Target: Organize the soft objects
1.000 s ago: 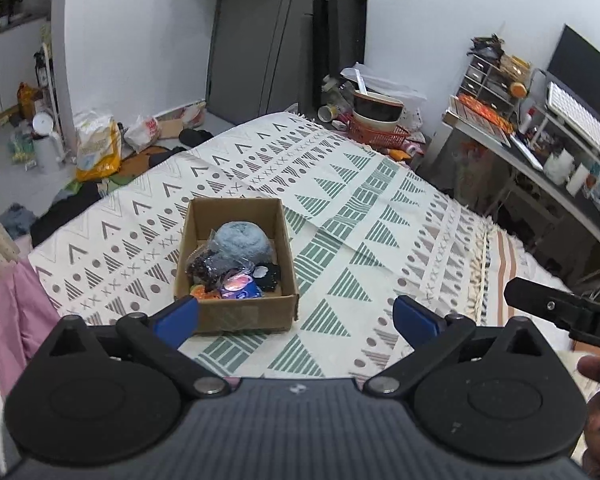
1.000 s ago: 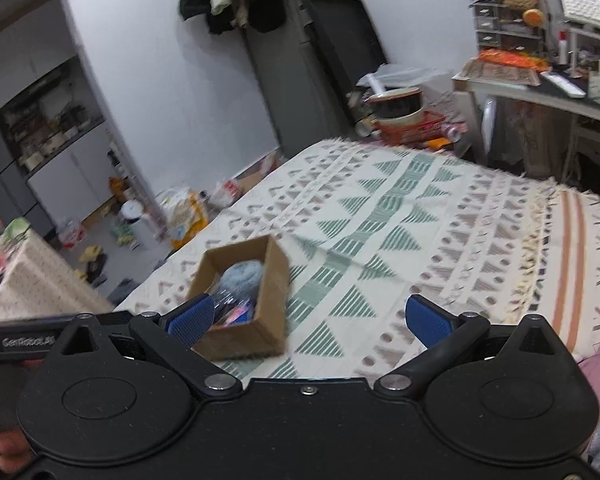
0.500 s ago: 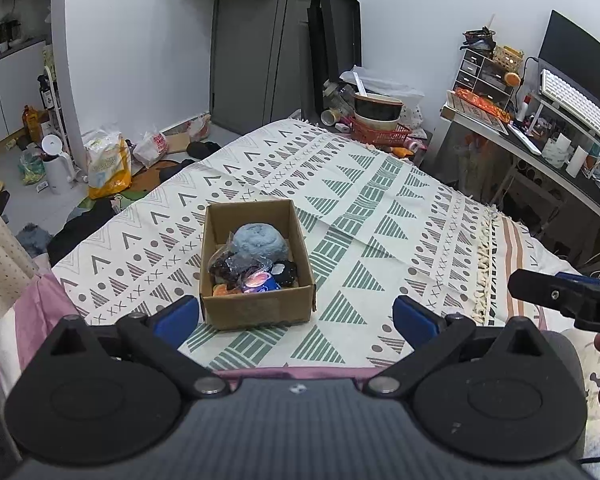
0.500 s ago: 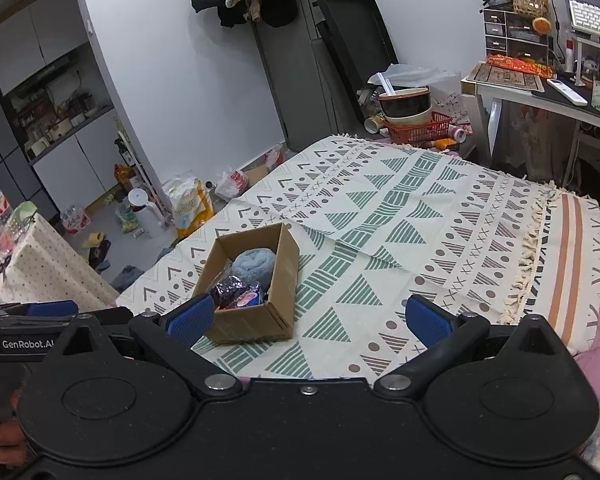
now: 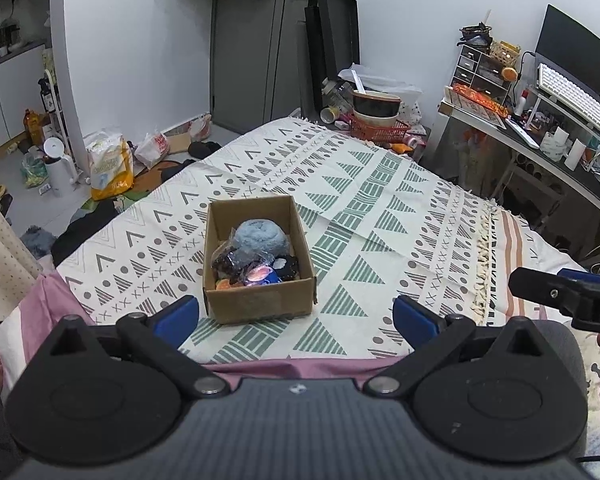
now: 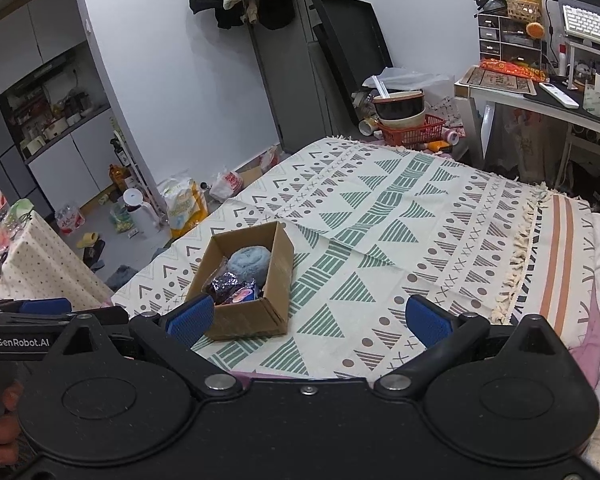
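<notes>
A brown cardboard box (image 5: 260,304) (image 6: 256,320) stands on the patterned bedspread (image 5: 380,216) (image 6: 400,216). It holds a rolled pale blue fluffy cloth (image 5: 262,236) (image 6: 249,260), a dark item in crinkly plastic (image 5: 230,262) (image 6: 226,284) and small colourful items (image 5: 260,276). My left gripper (image 5: 296,318) hovers open, just short of the box, its blue pads empty. My right gripper (image 6: 308,318) is open too, with the box by its left pad. Each gripper shows at the edge of the other's view.
A cluttered desk (image 5: 540,136) with a keyboard and monitor lines the right side. A red basket with stacked bowls (image 6: 410,120) sits past the bed's far end. Bags, a white kettle (image 5: 58,164) and clothes litter the floor at the left. A dotted cloth covers a table (image 6: 32,264).
Both grippers have pulled back and risen, so the box now sits farther off and nearer the middle of each view. The box's contents are unchanged and both grippers stay open.
</notes>
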